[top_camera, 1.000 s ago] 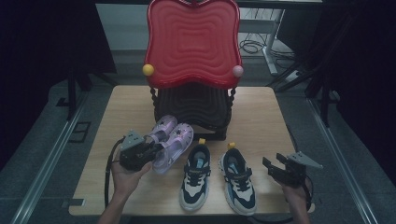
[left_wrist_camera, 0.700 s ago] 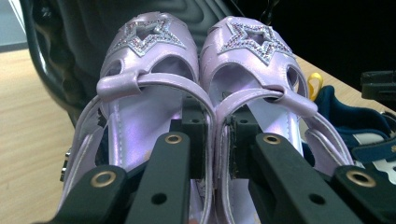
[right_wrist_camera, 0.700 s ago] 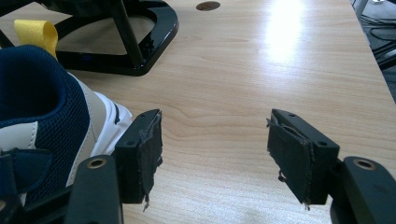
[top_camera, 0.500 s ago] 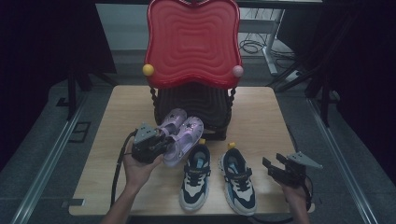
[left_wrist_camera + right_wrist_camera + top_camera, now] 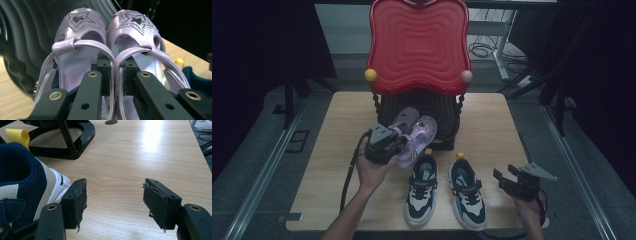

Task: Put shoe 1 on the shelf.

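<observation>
A pair of purple sandals (image 5: 416, 129) with glittery stars on the toes (image 5: 80, 22) is held side by side, toes pointing at the black lower shelf of the red rack (image 5: 418, 45). My left gripper (image 5: 403, 143) is shut on the two inner side walls of the sandals, pinched together between its pads (image 5: 115, 75). Two blue-and-white sneakers (image 5: 422, 187) stand side by side at the table's front. My right gripper (image 5: 504, 177) rests open near the front right, just right of a sneaker heel (image 5: 22, 175), with nothing between its pads (image 5: 115, 197).
The wooden table (image 5: 492, 125) has bare room right of the rack and along its left side. The rack's black foot (image 5: 75, 135) lies ahead of the right gripper. Cables and dark stands surround the table on the floor.
My left hand has carried the sandals away from the person and to the right, closer to the rack's lower shelf. The right gripper has stayed where it was.
</observation>
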{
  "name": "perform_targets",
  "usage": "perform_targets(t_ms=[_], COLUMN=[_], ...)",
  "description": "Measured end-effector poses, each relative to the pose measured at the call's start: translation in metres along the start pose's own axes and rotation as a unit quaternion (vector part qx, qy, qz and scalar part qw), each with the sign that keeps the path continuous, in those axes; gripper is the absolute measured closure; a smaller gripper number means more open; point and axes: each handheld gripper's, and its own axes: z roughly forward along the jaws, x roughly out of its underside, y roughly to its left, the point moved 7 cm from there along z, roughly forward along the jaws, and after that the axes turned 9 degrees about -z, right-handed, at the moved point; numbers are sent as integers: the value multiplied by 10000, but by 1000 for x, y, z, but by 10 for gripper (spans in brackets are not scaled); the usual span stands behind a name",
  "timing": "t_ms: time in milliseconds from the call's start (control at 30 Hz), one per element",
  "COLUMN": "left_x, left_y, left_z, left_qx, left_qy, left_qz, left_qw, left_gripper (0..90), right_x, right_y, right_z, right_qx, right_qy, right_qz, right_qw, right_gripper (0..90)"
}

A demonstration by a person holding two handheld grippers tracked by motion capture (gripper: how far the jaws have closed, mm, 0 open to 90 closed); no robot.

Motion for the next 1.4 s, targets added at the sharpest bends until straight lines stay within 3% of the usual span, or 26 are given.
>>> perform_targets(t_ms=[267,533,1000,1400], left_x=[-11,-15,-20,-28], left_y=[-6,-4,1,6], left_z=[22,40,55,69], left_qx=[-102,-270,-471,-703], left_qy=[-166,-207,-296,-619], left_qz=[126,214,314,441], left_qw=[9997,9992,9980,9946], left_gripper=[807,807,806,806], right_x=[1,2,3,4], right_y=[0,-2,-3,-4], right_z=[1,0,0,0], right_qx=[-16,7,22,34], right_qy=[22,19,22,26], right_qz=[-2,6,29,37], right_qw=[10000,10000,10000,10000], right_gripper=[356,355,355,355])
